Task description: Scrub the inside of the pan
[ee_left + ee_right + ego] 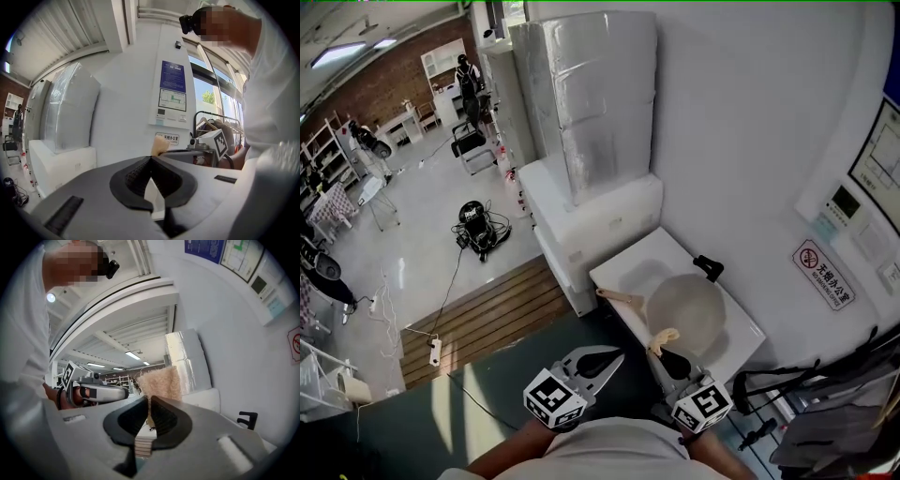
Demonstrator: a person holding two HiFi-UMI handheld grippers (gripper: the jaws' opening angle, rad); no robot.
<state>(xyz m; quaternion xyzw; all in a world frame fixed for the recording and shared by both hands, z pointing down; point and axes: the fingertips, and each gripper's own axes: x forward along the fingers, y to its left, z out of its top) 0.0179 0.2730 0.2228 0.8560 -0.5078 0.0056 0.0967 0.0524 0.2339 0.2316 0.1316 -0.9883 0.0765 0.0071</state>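
Nearest, at 6 o'clock, the left gripper (pixel 609 358) points level, its fingers closed on nothing. Beside it the right gripper (pixel 667 354) pinches a soft, light scrub pad (pixel 662 338). Just beyond, the pan (pixel 686 314) rests on the white worktop (pixel 623 267). It looks rigid and probably slick, best steadied by its black handle (pixel 709 267) at 1 o'clock.

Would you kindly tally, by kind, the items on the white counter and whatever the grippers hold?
Pan: 1
Wooden-handled utensil, beside the pan: 1
Beige scrub pad, clamped in the right gripper: 1
Total: 3
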